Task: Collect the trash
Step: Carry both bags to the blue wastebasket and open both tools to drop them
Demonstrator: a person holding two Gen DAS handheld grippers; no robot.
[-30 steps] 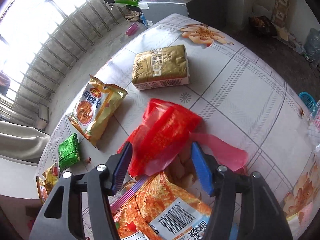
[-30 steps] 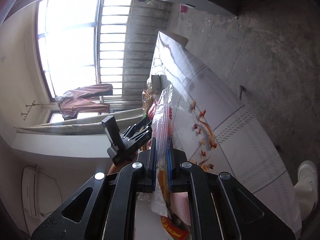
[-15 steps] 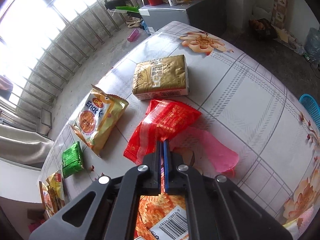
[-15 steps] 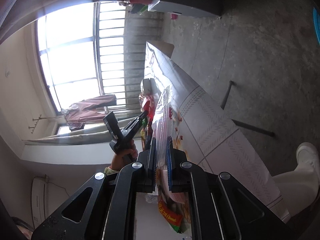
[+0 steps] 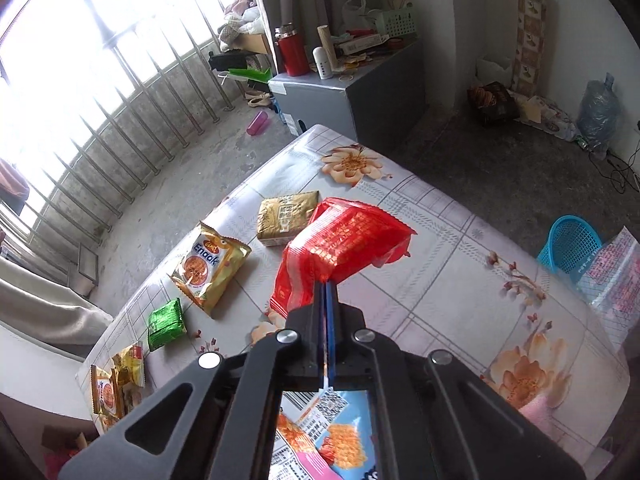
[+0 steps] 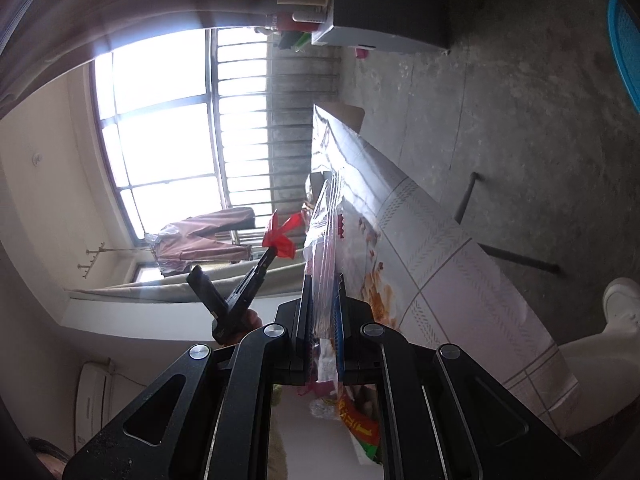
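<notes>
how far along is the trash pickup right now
Done: trash already sits inside the clear bag held by the right gripper. In hand: left gripper shut on the red wrapper. Left on the table: gold pack, Enaak bag, green packet, yellow packets.

Black matte left gripper [image 5: 325, 292], angular linkage arms with triangular cut-outs, round silver screws at each pivot, blue pads lining the fingers [image 5: 329, 320]. Same build on the right gripper [image 6: 323, 304]: black arms, silver screw heads, ridged blue pad faces, dust specks on the lower frame. White trouser leg [image 6: 592, 384] and white shoe [image 6: 622, 298] at the edge.
</notes>
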